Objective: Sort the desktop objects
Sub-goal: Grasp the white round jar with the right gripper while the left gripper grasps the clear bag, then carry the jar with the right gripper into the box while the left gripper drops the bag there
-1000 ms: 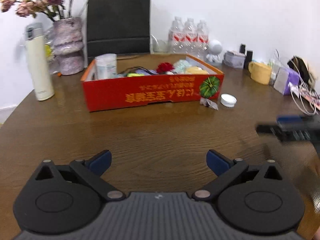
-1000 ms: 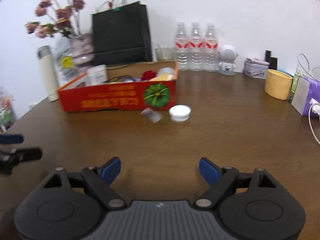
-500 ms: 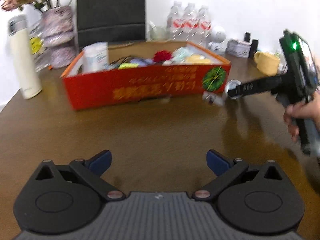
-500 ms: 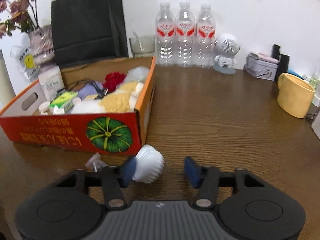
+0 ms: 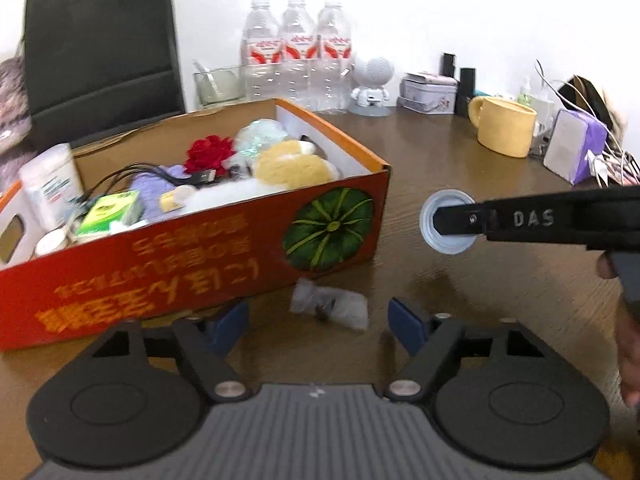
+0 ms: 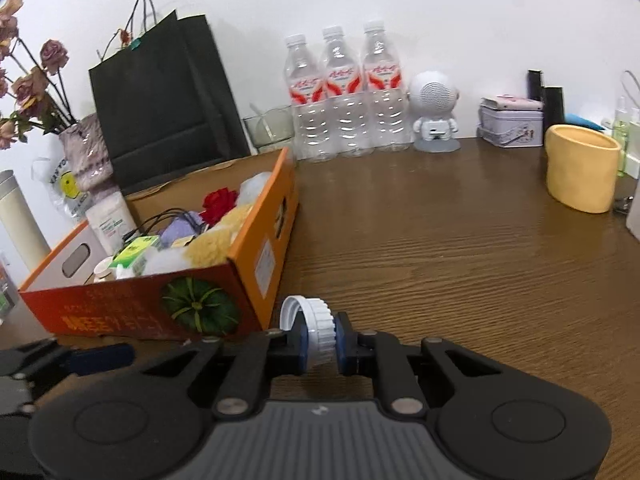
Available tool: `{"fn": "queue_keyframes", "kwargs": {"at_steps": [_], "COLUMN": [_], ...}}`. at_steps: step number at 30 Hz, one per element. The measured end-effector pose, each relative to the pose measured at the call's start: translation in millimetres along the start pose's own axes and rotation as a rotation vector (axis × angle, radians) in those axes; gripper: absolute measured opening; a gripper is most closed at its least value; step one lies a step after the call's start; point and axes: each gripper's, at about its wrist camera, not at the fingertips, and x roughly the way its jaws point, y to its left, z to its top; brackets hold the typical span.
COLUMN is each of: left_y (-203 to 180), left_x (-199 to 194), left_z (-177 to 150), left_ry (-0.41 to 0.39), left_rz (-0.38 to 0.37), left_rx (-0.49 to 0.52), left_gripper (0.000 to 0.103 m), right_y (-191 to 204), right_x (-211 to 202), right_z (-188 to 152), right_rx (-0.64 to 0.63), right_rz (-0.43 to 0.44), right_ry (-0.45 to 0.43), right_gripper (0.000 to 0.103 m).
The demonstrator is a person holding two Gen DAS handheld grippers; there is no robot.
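While red box (image 5: 224,240) crowds left, crumpled wrapper (image 5: 330,306), maybe plastic, lies beside.

The thermos (image 6: 18,216) is cut off by the left edge.

Three water bottles (image 6: 344,92), one red box (image 6: 256,264), one yellow mug (image 6: 580,168), one white cap (image 6: 316,328)

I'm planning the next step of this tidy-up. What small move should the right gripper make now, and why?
Probably lift and carry left over the orange box, then release. The right gripper has its jaws shut on the white cap, just beside the box's corner; the box already holds other sorted items.
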Motion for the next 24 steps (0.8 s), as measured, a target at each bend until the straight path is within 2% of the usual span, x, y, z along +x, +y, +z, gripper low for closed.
{"fn": "queue_keyframes", "kwargs": {"at_steps": [1, 2, 3, 4, 5, 9, 10, 15, 20, 22, 24], "left_y": [0.3, 0.8, 0.9, 0.5, 0.4, 0.9, 0.4, 4.1, 27.9, 40.2, 50.3], "left_x": [4.9, 7.7, 7.7, 6.8, 5.2, 2.1, 1.3, -20.9, -70.9, -96.7, -118.8], "left_z": [0.8, 0.5, 0.2, 0.2, 0.1, -1.6, -2.5, -13.7, -34.8, -47.4, -62.3], "left_ry": [0.006, 0.007, 0.002, -0.002, -0.004, -0.004, -0.007, -0.018, -0.046, -0.077, -0.107], "left_rz": [0.000, -0.001, 0.005, 0.007, 0.007, -0.003, -0.002, 0.035, 0.067, 0.113, 0.206], "left_rx": [-0.004, -0.016, -0.023, -0.023, -0.027, -0.017, -0.011, -0.007, -0.089, -0.120, -0.157], "left_gripper": [0.067, 0.066, 0.058, 0.040, 0.032, 0.028, 0.021, 0.021, 0.021, 0.021, 0.021], "right_y": [0.0, 0.7, 2.7, 5.1, 6.7, 8.1, 8.9, 14.6, 28.8, 41.8, 56.8], "right_x": [-1.0, -1.4, -1.6, -0.9, 0.3, 2.9, 1.8, 1.3, -2.3, -12.8, -27.5], "right_z": [0.9, 0.9, 0.2, -0.8, -1.8, -3.9, -4.3, -6.6, -12.2, -18.2, -31.5], "right_rx": [0.004, 0.006, 0.002, -0.009, -0.014, -0.008, -0.007, -0.024, -0.071, -0.086, -0.067], "right_rz": [0.013, 0.026, 0.038, 0.043, 0.042, 0.039, 0.037, 0.037, 0.056, 0.040, 0.081], "right_ry": [0.001, 0.002, 0.006, 0.008, 0.014, 0.022, 0.020, 0.011, 0.001, 0.002, 0.008], "right_gripper": [0.012, 0.012, 0.012, 0.012, 0.012, 0.012, 0.012, 0.012, 0.012, 0.012, 0.012]}}
